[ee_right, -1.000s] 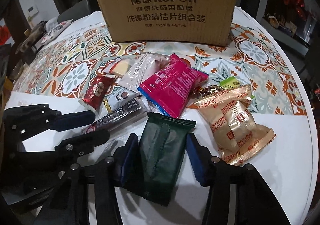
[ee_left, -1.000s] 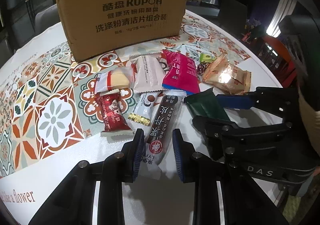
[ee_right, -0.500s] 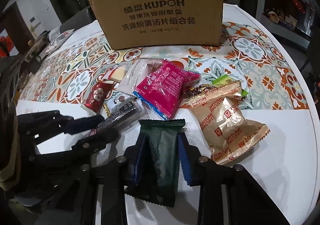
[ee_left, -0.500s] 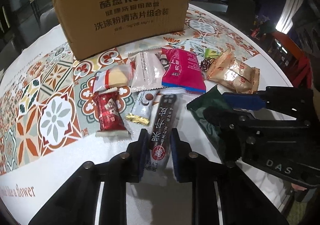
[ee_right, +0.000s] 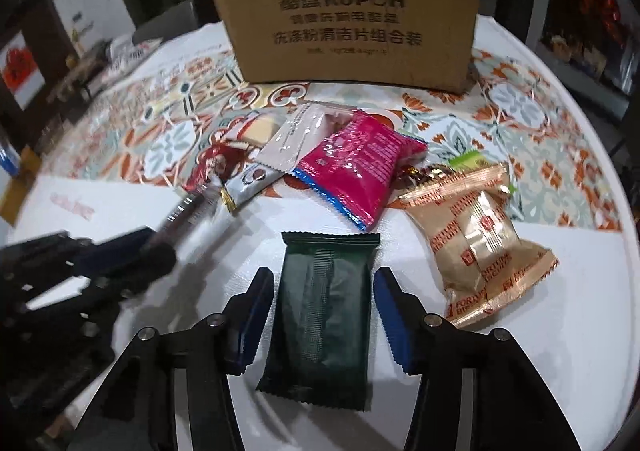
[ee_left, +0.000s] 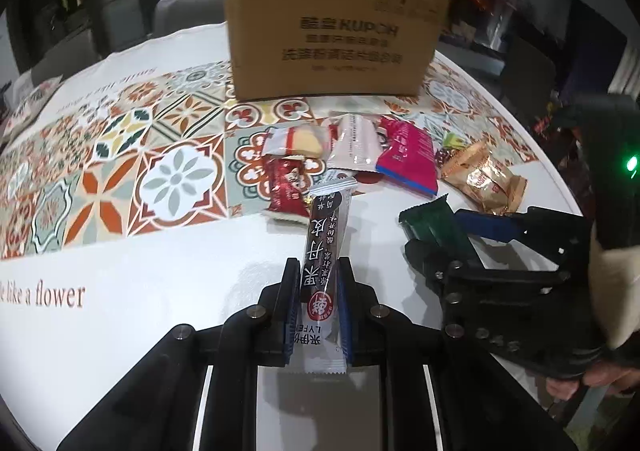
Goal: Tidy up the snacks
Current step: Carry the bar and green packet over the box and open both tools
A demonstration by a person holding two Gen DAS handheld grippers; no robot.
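Nearest, my left gripper (ee_left: 318, 305) is clamped on a long dark-brown snack bar in a white-ended wrapper (ee_left: 325, 263); its long axis runs straight out along the fingers, the far end raised over the table and pointing at the heap. My right gripper (ee_right: 322, 311) stands partly spread, its jaws having just been opening, around a dark green rectangular foil packet (ee_right: 324, 315) that lies flat on the table. The blue pads (ee_right: 390, 307) flank the packet's long edges without pressing, so I judge it straddled rather than held; its long axis also lies along the fingers, toward the box. The left hand is therefore the one carrying, and the coming move turns on lifting the bar forward over the heap to the box.

Beyond the grippers lies the heap: a gold crinkled biscuit pouch (ee_right: 478, 247) to the right, a magenta packet with a blue hem (ee_right: 360, 167) in the middle, a pale pink sachet (ee_right: 304, 133) and a dark red wrapper (ee_left: 286, 185) to the left.

Farthest stands a brown corrugated cardboard box printed with black lettering (ee_left: 336, 39), upright behind the heap; its inside is hidden.

All rests on a round white table (ee_left: 160, 315) crossed by a band of orange and green tile pattern (ee_left: 176, 179). The room behind is dim, with grey chairs (ee_left: 184, 13).
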